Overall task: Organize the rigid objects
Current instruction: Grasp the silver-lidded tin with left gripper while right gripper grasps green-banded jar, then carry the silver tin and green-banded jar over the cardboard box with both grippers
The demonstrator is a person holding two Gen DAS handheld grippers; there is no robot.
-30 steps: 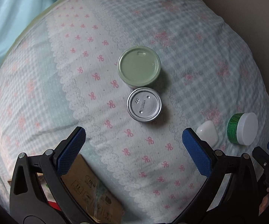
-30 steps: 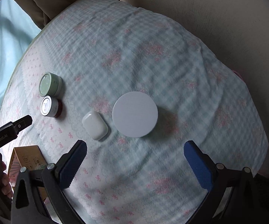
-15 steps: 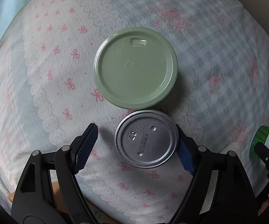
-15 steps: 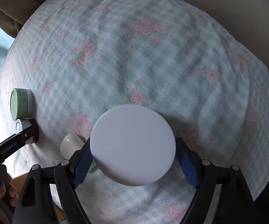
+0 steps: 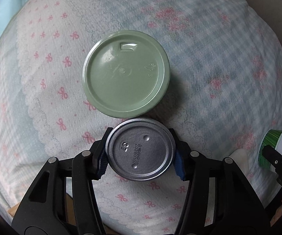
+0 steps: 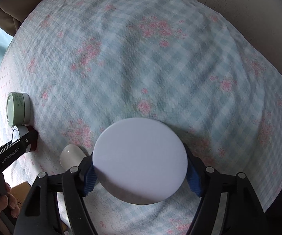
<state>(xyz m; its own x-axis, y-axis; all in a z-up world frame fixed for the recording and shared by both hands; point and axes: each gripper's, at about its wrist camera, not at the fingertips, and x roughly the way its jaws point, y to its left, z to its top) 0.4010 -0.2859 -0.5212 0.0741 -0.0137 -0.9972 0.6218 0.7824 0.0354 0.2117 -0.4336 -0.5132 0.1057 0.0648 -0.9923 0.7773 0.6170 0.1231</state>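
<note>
My left gripper (image 5: 140,159) is shut on a small silver-topped can (image 5: 140,149) standing on the cloth, its blue pads (image 5: 179,165) pressing both sides. Just beyond the can, touching it, stands a green-lidded tub (image 5: 126,73). My right gripper (image 6: 140,173) is shut on a white-lidded jar (image 6: 140,162), which shows its green side in the left wrist view (image 5: 274,149). A small white case (image 6: 70,155) lies just left of the jar. The can (image 6: 18,134) and green tub (image 6: 17,109) also show at the far left of the right wrist view.
Everything rests on a padded surface covered by a blue checked cloth with pink flowers (image 6: 160,68) and a white bow-print strip (image 5: 48,78). A cardboard box (image 6: 21,192) sits below the near edge. A beige wall (image 6: 258,9) lies behind.
Both grippers have moved in and closed: the left on the silver-topped can, the right on the white-lidded jar. A second ago both were open and further back.
</note>
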